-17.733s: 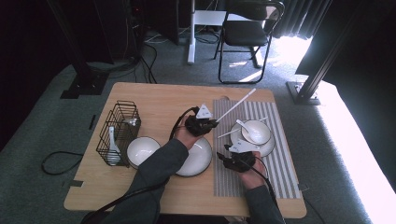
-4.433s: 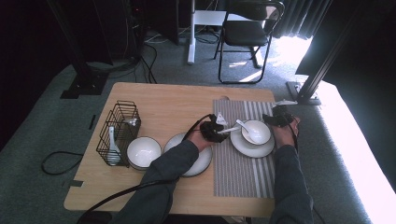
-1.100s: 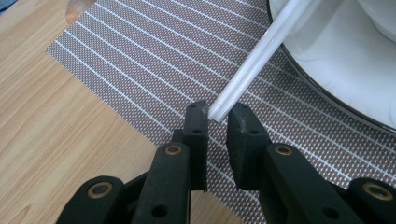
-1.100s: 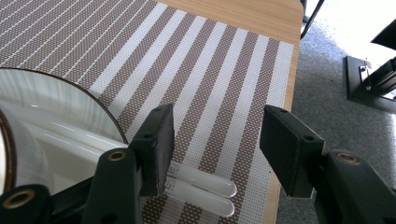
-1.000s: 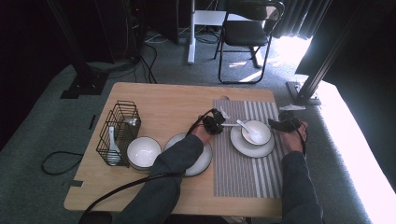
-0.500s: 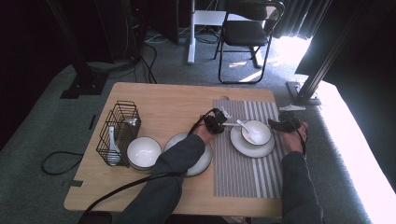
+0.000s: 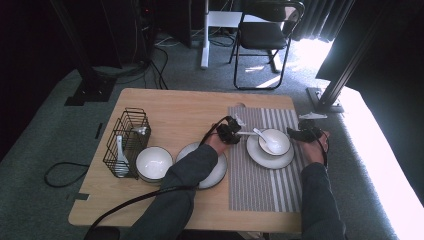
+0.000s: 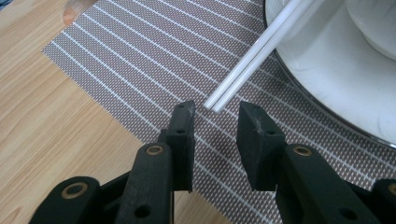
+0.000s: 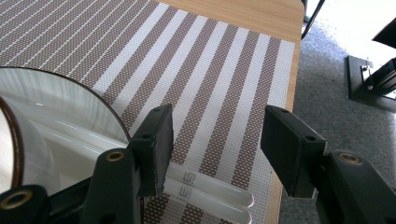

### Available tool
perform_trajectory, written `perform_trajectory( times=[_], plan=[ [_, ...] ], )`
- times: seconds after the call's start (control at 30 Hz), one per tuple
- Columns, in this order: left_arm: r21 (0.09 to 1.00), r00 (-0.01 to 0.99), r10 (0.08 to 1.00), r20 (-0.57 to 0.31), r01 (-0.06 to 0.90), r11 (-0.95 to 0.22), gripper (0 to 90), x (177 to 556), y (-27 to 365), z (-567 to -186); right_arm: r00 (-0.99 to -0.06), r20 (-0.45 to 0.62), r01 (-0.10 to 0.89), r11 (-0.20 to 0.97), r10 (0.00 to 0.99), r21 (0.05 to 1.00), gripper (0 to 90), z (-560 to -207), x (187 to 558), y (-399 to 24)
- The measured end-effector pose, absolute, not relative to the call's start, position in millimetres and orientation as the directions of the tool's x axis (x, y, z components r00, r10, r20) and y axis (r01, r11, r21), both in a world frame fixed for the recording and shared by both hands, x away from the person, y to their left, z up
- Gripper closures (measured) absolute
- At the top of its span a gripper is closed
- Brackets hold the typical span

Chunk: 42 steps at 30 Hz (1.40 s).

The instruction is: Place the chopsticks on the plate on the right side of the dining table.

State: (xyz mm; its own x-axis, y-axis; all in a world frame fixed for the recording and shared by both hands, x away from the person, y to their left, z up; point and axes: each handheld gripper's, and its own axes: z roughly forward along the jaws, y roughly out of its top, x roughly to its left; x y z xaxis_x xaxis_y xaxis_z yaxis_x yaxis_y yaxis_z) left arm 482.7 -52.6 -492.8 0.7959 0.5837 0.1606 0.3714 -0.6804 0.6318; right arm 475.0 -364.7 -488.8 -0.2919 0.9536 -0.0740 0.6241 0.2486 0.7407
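Note:
A pair of white chopsticks (image 7: pixel 245 133) lies across a white plate (image 7: pixel 270 159) on the striped mat (image 7: pixel 260 190). The plate carries a bowl (image 7: pixel 278 143) with a spoon (image 7: pixel 262 136). My left gripper (image 7: pixel 234 130) sits at the plate's left. In the left gripper view its jaws (image 8: pixel 217 109) have just been opening, and the chopsticks' (image 8: pixel 261 46) ends lie free just ahead of the gap, their far part resting on the plate (image 8: pixel 317 70). My right gripper (image 7: pixel 300 134) is at the plate's right, open (image 9: pixel 215 116), with the chopsticks' (image 9: pixel 205 191) other ends on the mat below its jaws.
A black wire basket (image 7: pixel 127 140) with a spoon stands at the table's left. Beside it are a white bowl (image 7: pixel 152 162) and a second plate (image 7: pixel 212 170) partly under the left forearm. The table's right edge (image 9: pixel 292 84) runs close to the right gripper. A folding chair (image 7: pixel 265 35) stands beyond the table.
In the oldest frame the left gripper held the chopsticks raised over the mat; now they lie across the plate. Over the last second neither hand has visibly shifted.

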Motion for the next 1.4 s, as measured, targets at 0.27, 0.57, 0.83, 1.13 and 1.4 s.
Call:
perform_trajectory(
  times=[0.27,0.57,0.83,1.13,1.4],
  plan=[
    [0.639,0.79,0.596,0.144,0.385,-0.665,65.1,481.7,-42.6,-490.8,-0.285,-0.072,0.624,0.242,0.956,0.743,43.0,-488.8,474.0,-365.9],
    [0.647,0.762,0.634,0.131,0.419,-0.637,66.0,485.1,-26.7,-490.1,-0.279,-0.072,0.617,0.236,0.958,0.751,42.9,-487.7,471.9,-367.5],
    [0.667,0.721,0.684,0.109,0.457,-0.588,65.9,491.7,-30.1,-486.2,-0.281,-0.071,0.607,0.235,0.957,0.759,42.9,-486.1,471.2,-366.4],
    [0.657,0.727,0.678,0.11,0.459,-0.598,65.6,494.6,-36.2,-488.5,-0.285,-0.075,0.595,0.237,0.956,0.768,42.9,-481.3,470.7,-366.7],
    [0.652,0.738,0.666,0.108,0.453,-0.608,65.3,494.8,-39.9,-488.7,-0.286,-0.076,0.591,0.238,0.955,0.771,42.9,-481.0,469.6,-367.1]
  ],
)
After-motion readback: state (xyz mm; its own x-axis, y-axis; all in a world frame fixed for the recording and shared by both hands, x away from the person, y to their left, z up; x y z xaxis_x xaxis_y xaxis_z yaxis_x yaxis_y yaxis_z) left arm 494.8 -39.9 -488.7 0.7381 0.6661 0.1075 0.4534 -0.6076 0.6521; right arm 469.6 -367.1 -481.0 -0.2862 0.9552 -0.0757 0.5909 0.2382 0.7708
